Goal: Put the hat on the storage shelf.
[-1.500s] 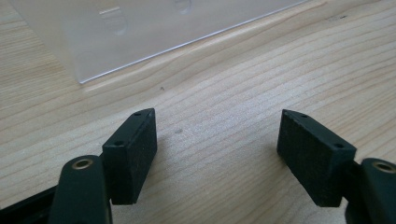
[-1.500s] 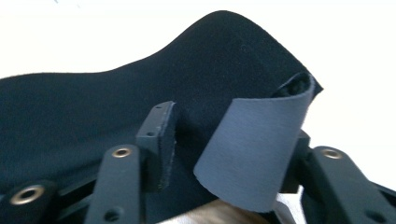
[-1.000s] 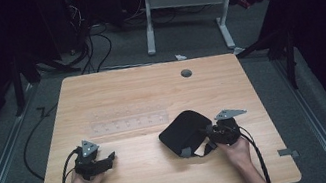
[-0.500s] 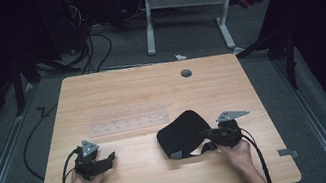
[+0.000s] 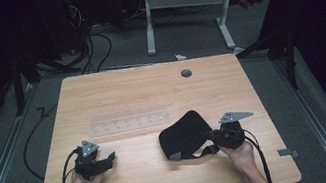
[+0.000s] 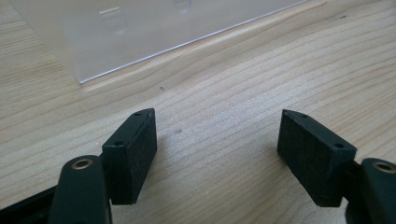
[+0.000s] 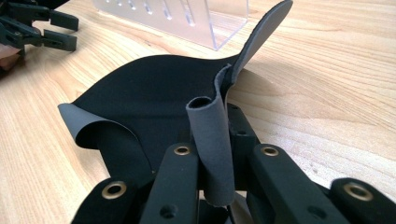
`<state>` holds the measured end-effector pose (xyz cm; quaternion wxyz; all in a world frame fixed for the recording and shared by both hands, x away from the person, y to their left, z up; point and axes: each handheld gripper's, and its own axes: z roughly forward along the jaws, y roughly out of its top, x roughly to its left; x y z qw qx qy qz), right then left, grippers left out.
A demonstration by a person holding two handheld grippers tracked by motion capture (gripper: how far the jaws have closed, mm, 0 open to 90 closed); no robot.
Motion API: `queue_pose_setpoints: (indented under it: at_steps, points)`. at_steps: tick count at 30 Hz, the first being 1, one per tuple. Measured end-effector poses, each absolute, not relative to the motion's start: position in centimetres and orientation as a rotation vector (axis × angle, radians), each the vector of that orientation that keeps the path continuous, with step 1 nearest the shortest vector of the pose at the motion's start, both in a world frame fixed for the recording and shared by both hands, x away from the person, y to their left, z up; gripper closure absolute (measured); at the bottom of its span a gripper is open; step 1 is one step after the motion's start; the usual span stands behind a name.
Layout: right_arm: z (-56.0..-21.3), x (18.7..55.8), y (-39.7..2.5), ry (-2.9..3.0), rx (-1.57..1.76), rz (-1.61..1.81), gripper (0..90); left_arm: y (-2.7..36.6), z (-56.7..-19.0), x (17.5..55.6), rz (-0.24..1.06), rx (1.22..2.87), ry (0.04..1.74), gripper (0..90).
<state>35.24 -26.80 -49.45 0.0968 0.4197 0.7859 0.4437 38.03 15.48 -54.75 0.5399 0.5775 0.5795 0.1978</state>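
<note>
A light wooden desk [image 5: 150, 88] carries everything, with a small round grey grommet [image 5: 186, 73] set near its far edge. Across its middle lies a long clear acrylic rack [image 5: 128, 124] with a row of small holes along its length. Just to the right of and nearer than the rack lies a black neoprene mat [image 5: 184, 136], grey on its underside, with its edges curled up off the wood. The right gripper [image 5: 217, 135] sits at the mat's right edge, its jaws clamped on a rolled fold of that edge, which rises as a grey curl between them in the right gripper view [image 7: 212, 154]. The left gripper [image 5: 105, 161] rests low over the near left part of the desk, well apart from the mat, its jaws spread wide over bare wood [image 6: 217, 154], the rack's near corner just beyond them.
</note>
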Motion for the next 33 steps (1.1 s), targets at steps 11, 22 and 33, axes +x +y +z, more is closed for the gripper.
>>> queue_pose_setpoints:
  at_steps: [11, 22, 33]
  points:
    - [-48.7, 34.4, -27.3, 2.296, 1.246, 1.345, 84.7, 15.5, -54.8, 38.1, 0.47, 1.374, 1.377, 28.9]
    - [-47.8, 33.5, -27.7, 2.26, 1.249, 1.413, 84.7, 15.0, -54.9, 38.1, 0.443, 1.413, 1.358, 17.2]
    - [-47.5, 32.4, -27.0, 2.241, 1.271, 1.45, 84.7, 14.7, -54.7, 37.6, 0.417, 1.446, 1.326, 21.4]
